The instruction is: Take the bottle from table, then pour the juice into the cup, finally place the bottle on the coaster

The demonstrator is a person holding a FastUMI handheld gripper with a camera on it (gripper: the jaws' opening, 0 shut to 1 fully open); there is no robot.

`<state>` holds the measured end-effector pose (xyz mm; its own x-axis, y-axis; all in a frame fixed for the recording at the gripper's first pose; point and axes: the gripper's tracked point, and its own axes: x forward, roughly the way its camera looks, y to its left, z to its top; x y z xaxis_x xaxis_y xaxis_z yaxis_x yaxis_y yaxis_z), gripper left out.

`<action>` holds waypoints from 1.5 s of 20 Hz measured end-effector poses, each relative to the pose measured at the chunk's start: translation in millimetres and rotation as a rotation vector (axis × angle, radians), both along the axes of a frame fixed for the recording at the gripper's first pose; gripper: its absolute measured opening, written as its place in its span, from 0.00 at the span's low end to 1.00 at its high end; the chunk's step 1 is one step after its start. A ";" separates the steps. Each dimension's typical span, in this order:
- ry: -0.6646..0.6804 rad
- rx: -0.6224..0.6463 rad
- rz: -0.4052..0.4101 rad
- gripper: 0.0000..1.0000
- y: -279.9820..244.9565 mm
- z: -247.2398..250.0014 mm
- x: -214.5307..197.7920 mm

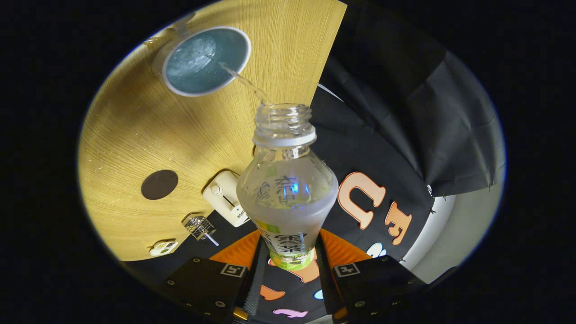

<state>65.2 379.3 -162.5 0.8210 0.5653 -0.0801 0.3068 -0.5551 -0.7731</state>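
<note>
My gripper (288,256) is shut on a clear plastic bottle (287,180) with no cap, both fingers pressing its labelled lower body. The bottle is tipped over, its open mouth (282,114) pointing toward the cup. A thin stream of clear liquid (245,81) runs from the mouth into the white-rimmed cup (206,60), which stands on the wooden table (135,130) well beyond the fingers. Liquid shows inside the cup. The round dark brown coaster (159,184) lies flat on the table, nearer the gripper than the cup and off to the left of the bottle.
A small white device (225,198) sits at the table's edge just left of the bottle. A little metal wire object (199,227) and a small white sticker-like item (163,248) lie near the same edge. Black cloth wall hangs on the right past the table.
</note>
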 end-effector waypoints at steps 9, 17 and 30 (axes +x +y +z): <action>-0.017 -0.014 -0.002 0.56 -3.2 4.2 -3.3; 0.033 0.007 -0.051 0.56 -12.0 -1.8 2.6; 0.426 0.353 -0.241 0.57 -41.5 -42.4 -4.5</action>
